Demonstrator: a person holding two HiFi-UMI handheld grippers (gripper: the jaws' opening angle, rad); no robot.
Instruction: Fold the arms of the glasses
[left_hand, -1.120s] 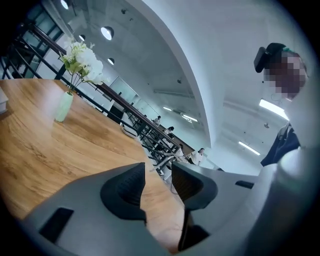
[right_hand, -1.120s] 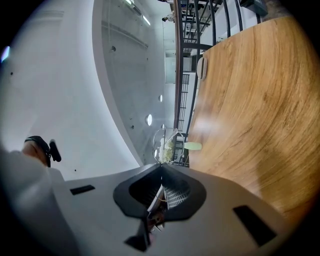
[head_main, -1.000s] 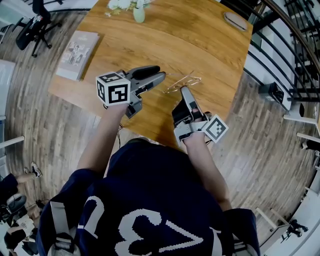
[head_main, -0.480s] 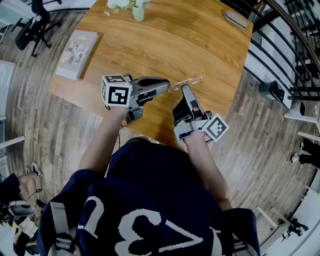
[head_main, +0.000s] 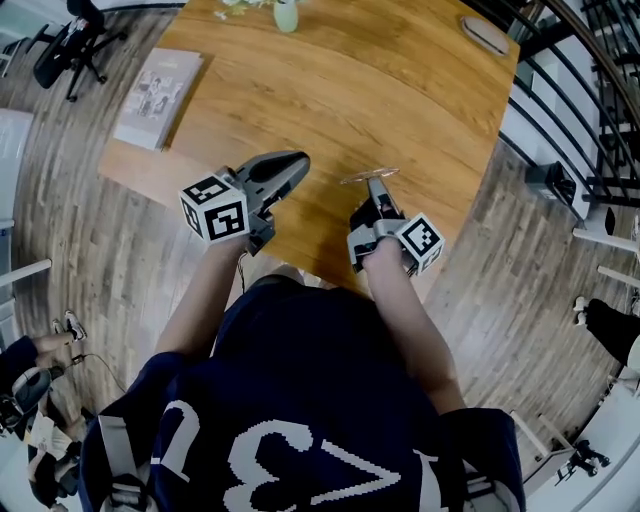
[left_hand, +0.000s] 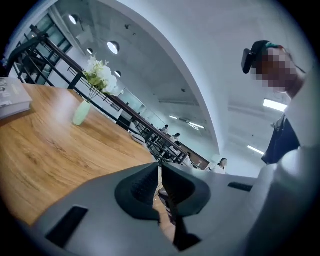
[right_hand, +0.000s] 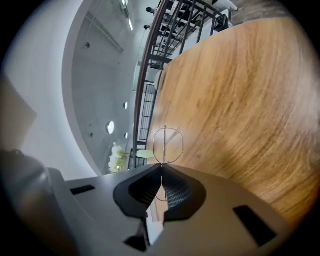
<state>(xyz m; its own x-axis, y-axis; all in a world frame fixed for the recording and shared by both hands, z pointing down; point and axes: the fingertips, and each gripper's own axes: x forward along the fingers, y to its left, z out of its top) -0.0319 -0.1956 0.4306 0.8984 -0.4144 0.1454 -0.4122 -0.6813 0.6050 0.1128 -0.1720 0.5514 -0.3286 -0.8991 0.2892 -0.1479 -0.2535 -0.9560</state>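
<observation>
At the left, the left gripper (head_main: 297, 160) hangs over the near part of the wooden table (head_main: 400, 90), its tongs pressed together on nothing and pointing toward the glasses (right_hand: 168, 145) beside it. Further right, the right gripper (head_main: 376, 183) pinches the thin wire frame, one lens ring standing beyond its tips, low over the table's front edge. To fold well, the right grip should probably stay firm while the left tips nudge one arm gently inward near its hinge, as the wire looks easily bent.
</observation>
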